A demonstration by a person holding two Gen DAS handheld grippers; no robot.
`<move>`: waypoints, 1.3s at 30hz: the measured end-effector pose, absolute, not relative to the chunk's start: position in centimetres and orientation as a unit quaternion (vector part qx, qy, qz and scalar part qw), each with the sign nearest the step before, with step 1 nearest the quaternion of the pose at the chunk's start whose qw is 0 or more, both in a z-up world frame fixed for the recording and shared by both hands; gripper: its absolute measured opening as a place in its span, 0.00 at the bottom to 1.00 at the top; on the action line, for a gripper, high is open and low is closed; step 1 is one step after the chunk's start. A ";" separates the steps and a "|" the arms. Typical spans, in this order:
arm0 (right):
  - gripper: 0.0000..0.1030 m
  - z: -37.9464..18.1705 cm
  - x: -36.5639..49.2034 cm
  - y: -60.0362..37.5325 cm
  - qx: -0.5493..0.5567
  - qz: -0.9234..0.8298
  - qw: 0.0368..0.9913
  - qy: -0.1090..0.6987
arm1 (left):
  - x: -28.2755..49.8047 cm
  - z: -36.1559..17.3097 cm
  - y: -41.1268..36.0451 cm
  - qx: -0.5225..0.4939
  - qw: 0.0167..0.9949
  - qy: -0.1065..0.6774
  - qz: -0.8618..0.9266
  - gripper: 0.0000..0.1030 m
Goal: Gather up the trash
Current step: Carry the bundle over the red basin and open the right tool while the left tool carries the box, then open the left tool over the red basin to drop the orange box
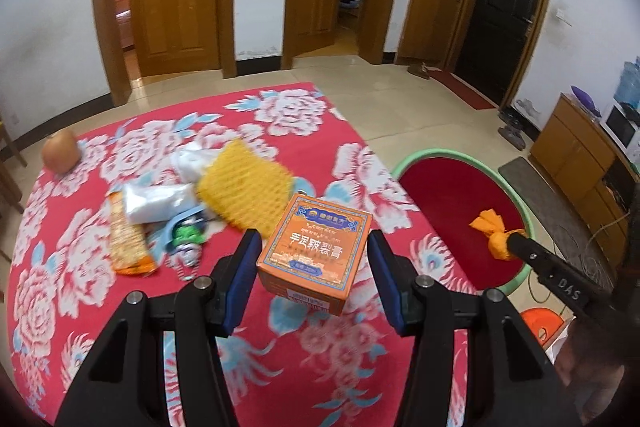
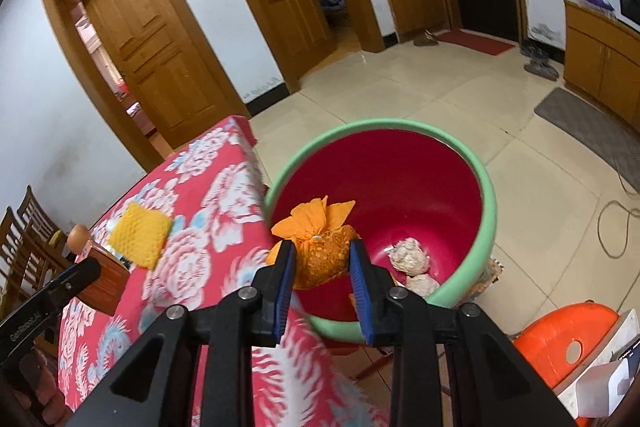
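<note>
The right gripper [image 2: 322, 263] has its jaws clenched on an orange net bundle [image 2: 320, 247], hanging over the red bin [image 2: 486, 211] just beyond them. It looks best to carry the bundle clear of the near rim before letting go. The left gripper [image 1: 312, 251] is grasping an orange box [image 1: 316, 247] between its jaws, above the table [image 1: 100, 307].

Only the right wrist view looks into the bin, where crumpled pale wads [image 2: 408, 255] lie past the jaws. Only the left shows the remaining wrappers [image 1: 160, 203] further out, left of its jaws.
</note>
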State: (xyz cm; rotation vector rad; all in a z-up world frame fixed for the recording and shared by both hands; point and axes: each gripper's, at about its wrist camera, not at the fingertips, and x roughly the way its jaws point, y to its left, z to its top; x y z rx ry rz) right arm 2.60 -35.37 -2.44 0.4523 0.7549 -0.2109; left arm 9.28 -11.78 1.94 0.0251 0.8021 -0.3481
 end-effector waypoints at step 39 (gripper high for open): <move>0.58 -3.9 0.7 -42.1 0.317 -0.166 0.865 0.352 | 11.8 -0.7 -26.0 0.069 0.864 0.392 -0.307 0.63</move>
